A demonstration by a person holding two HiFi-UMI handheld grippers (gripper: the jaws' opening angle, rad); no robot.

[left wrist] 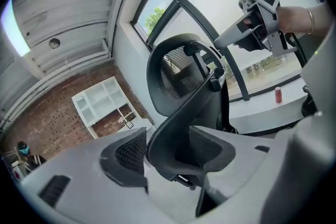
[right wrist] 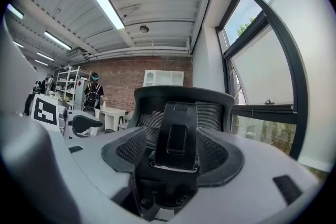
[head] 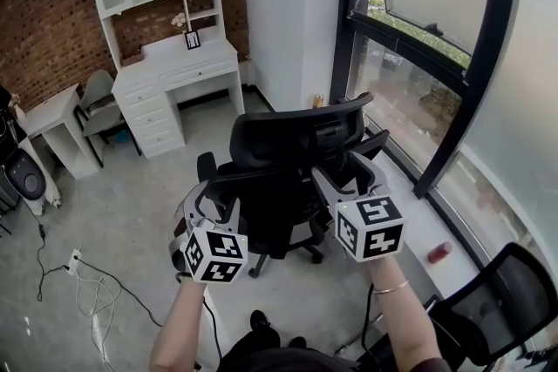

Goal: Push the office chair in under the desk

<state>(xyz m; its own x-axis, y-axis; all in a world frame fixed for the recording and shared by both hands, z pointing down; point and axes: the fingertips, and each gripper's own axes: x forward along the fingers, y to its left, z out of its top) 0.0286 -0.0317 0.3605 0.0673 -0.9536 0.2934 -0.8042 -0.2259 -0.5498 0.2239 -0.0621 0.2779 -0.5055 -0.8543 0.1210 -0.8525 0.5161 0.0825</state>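
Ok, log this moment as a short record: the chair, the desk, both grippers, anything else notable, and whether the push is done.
chair: black mesh office chair, upright on the grey floor, its back toward the person
desk: white desk with a shelf hutch, against the brick wall, well apart from the chair
left gripper: open, jaws either side of a curved black part of the chair's back
right gripper: open, jaws either side of the black headrest bracket
other: red can on the window ledge
status: chair not yet under the desk

Office chair [left wrist: 181, 123] frame between parted jaws.
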